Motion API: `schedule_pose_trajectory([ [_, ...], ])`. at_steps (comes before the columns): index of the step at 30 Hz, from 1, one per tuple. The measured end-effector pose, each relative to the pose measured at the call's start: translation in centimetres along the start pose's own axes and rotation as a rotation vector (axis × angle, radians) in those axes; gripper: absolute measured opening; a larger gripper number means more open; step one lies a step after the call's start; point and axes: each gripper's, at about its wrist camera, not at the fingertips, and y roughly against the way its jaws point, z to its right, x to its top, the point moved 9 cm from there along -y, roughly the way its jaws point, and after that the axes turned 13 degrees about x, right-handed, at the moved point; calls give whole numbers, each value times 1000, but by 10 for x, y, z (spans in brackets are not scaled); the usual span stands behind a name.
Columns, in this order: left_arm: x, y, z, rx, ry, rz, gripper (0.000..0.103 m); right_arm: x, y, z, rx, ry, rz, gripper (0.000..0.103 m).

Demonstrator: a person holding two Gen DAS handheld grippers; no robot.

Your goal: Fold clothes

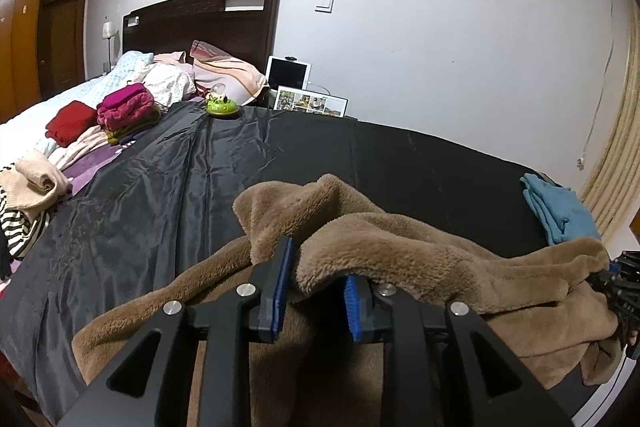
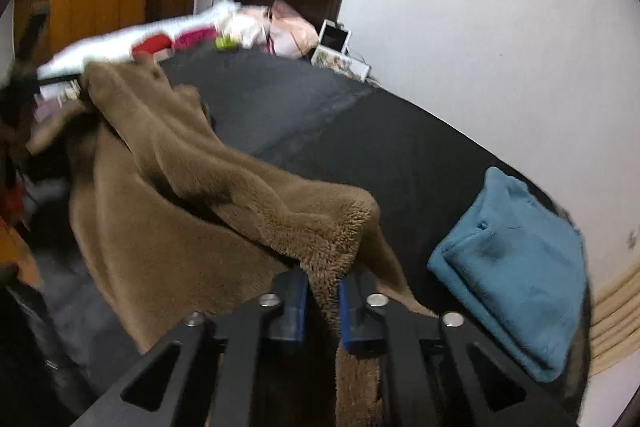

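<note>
Left claw [image 1: 316,291]: blue ribbed pads stand slightly apart with a thick fold of the brown fleece garment [image 1: 400,251] pinched between them.
Right claw [image 2: 324,303]: pressed together on a corner of the same garment [image 2: 180,179].
Garment: plush, shaggy pile, lifted and draped over the near edge of the bed.
Bed cover [image 1: 168,187]: black, glossy, creased.
Folded teal fleece [image 2: 516,259]: lies flat near the bed's right edge.
Left view only: stacked magenta knitwear [image 1: 126,107], sharp.
Writing: none legible.
</note>
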Motion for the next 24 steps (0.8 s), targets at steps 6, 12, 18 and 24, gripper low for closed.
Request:
schedule_pose_trajectory([
  [6,27,30,2,-62,-9,85,28,36,62,-17,167,-102,219,10],
  [12,67,109,-22,-162,62,259,28,62,149,-35,355,-124,467,10],
  [18,76,178,-46,-219,57,359,43,51,180,-41,401,-147,524,10],
  [24,52,120,-38,-69,-27,214,75,8,91,-10,219,-297,223,10],
])
